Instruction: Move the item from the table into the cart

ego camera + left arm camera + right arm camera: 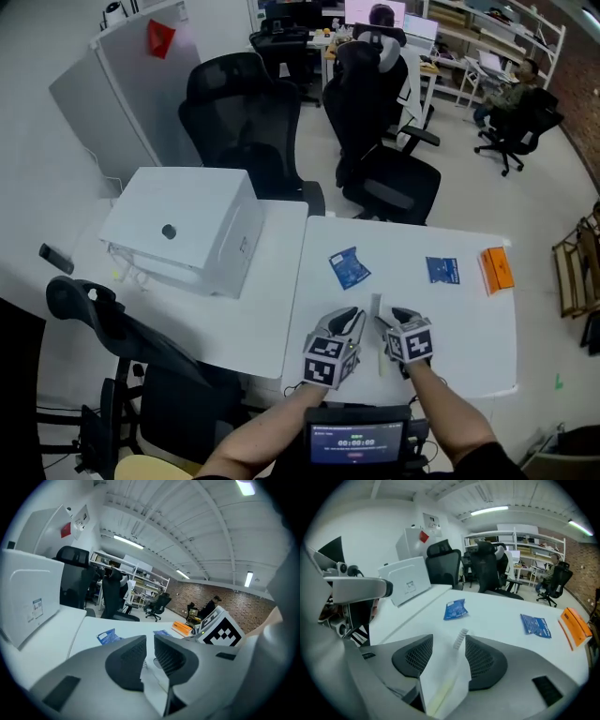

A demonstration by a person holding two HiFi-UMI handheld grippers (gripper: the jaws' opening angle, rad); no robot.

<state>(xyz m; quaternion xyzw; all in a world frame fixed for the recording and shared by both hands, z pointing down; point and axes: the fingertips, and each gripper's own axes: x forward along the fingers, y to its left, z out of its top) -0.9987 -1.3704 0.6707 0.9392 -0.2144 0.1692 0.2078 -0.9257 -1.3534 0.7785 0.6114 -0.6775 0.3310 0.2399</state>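
The long white sachet (446, 681) lies flat near the tabletop's (450, 328) six o'clock edge, between the right claw's (449, 651) wide-spread jaws, ungripped. The left claw (150, 652) stands barely apart, empty. The sachet looks light, floppy and slippery, so a mid-length pinch seems best.

The white table (459, 328) holds one blue packet (350, 268), another blue packet (442, 270), an orange box (497, 269), a slim pack (376, 307).
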